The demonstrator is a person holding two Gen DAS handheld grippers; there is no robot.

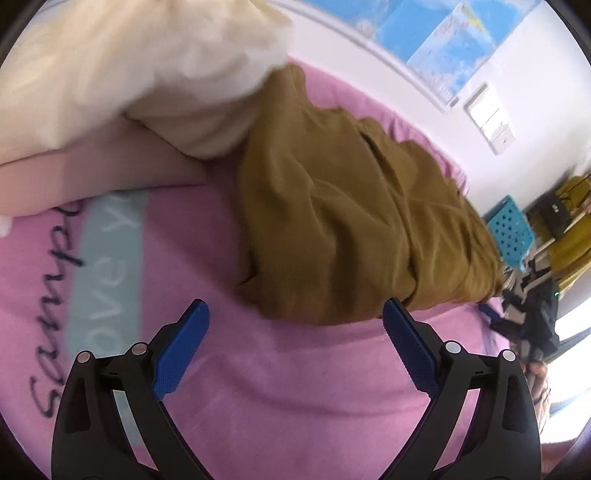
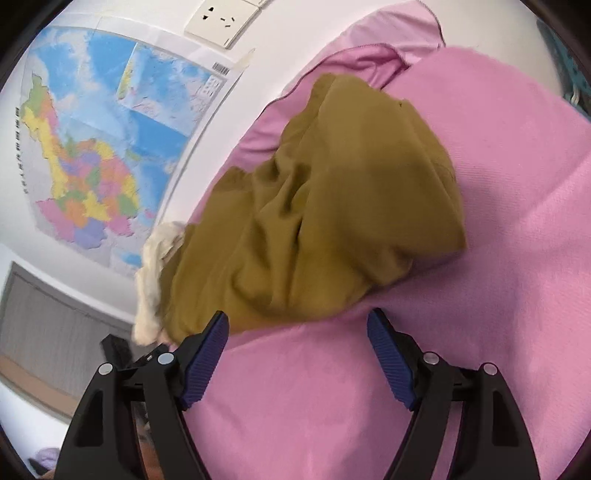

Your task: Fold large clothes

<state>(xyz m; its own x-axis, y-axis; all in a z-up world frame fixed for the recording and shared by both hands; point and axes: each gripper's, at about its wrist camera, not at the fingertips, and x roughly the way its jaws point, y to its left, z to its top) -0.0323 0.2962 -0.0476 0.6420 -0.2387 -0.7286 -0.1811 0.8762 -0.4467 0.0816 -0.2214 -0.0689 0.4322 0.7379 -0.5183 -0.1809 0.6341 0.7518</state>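
Mustard garment [image 1: 354, 206] judged soft, light, limp — lay crumpled on pink sheet [image 1: 295, 387]. Near hem best pinched. Left gripper [image 1: 295, 332] and right gripper [image 2: 297, 339] were spread wide, nothing held.

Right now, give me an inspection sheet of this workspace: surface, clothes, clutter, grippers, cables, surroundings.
Surface: pink printed bedsheet, bare under both grippers.
Job's things: crumpled mustard-brown garment, unfolded; fluffy cream garment beside it.
Clutter: blue perforated plastic basket beyond the bed.
Grippers: left gripper and right gripper open, holding nothing.
Cables: nothing seen.
Surroundings: white wall, colourful wall map, white wall socket.
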